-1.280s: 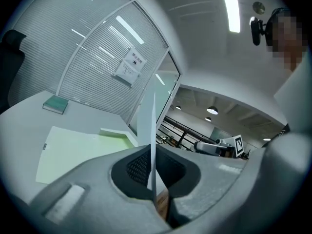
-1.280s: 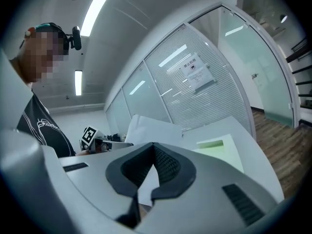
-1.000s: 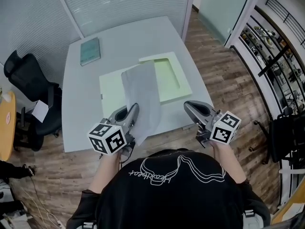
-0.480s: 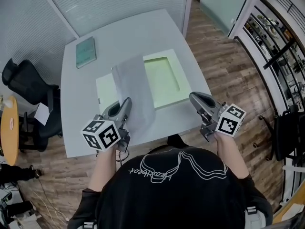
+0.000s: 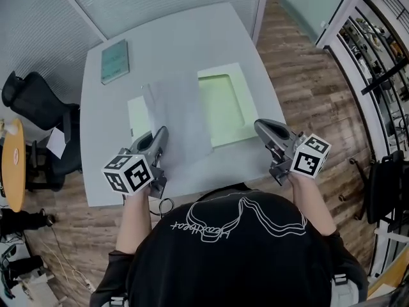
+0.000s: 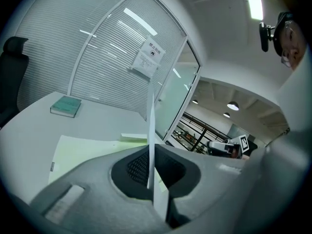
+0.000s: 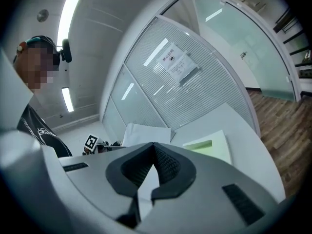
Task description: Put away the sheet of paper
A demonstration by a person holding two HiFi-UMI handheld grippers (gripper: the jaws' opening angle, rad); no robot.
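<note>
A pale grey sheet of paper [image 5: 179, 117] hangs over the table, between the two halves of an open light-green folder [image 5: 223, 107]. My left gripper [image 5: 160, 133] is shut on the sheet's near left corner. In the left gripper view the paper [image 6: 150, 130] stands edge-on between the pads. My right gripper [image 5: 261, 125] hovers at the table's front right, just off the folder's near corner. Its jaws are shut with nothing in them. From the right gripper view I see the sheet [image 7: 146, 133] and the folder [image 7: 204, 145] beyond the jaws.
A teal book [image 5: 114, 61] lies at the far left of the white table [image 5: 192, 37]. A black office chair [image 5: 32, 104] stands left of the table. Glass walls with blinds close off the back, and shelving runs along the right.
My left gripper has shifted left and toward the table's front edge, taking the sheet with it. The folder's right half shows more. The right gripper has hardly moved.
</note>
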